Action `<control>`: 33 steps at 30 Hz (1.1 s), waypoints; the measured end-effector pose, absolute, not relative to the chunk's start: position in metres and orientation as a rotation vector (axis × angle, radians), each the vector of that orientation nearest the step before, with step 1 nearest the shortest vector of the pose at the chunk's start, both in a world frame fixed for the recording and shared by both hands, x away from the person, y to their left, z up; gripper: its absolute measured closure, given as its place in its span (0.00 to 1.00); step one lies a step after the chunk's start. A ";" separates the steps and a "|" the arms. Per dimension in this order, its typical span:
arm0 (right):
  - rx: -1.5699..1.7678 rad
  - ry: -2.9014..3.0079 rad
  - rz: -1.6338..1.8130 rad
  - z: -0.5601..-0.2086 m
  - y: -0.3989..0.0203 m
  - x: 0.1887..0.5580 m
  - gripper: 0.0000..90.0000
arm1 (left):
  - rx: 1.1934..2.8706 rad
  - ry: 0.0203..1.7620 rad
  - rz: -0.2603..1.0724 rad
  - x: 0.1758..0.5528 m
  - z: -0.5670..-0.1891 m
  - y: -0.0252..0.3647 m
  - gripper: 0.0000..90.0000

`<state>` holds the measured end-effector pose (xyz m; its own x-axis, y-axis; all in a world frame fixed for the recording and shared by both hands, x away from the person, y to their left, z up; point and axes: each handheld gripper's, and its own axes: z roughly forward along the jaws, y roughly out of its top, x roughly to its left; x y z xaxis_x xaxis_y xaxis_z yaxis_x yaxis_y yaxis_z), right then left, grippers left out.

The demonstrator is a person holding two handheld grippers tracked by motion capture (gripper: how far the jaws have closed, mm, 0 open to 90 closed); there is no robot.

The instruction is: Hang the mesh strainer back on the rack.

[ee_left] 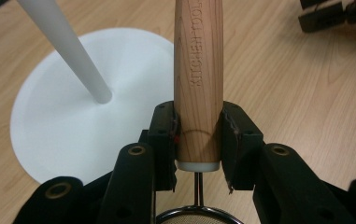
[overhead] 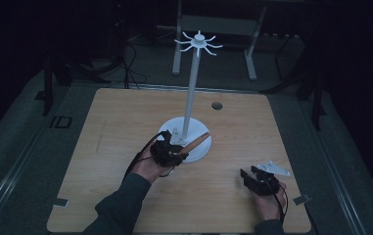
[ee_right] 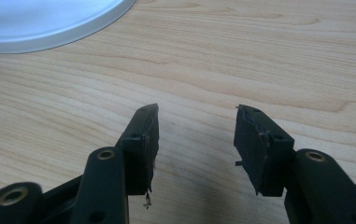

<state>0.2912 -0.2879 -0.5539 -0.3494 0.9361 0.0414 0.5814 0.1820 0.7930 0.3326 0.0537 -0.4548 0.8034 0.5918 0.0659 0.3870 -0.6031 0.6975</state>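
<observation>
Clamping a wooden handle (ee_left: pixel 198 79), left gripper (overhead: pixel 170 151) sits over the stand base (ee_left: pixel 59 140). Right gripper (ee_right: pixel 196 135) is spread, empty, above the table (ee_right: pixel 259 56), well right of the base.

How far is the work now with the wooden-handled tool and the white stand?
Done: the left claw is shut on the wooden handle of a small strainer, held over the stand's round base. In hand: carrying it. Left, probably: hanging it on a hook at the top of the stand. The right claw is open, idle above the table.
</observation>
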 end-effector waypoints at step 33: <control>1.427 1.999 1.018 -0.555 -0.288 0.291 0.55 | 2.070 0.810 0.525 0.327 -0.427 0.074 0.77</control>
<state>0.2913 -0.2884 -0.5549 -0.3428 0.9386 0.0388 0.5832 0.1802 0.7921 0.3265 0.0737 -0.4269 0.7044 0.7057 0.0761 0.3580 -0.4458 0.8204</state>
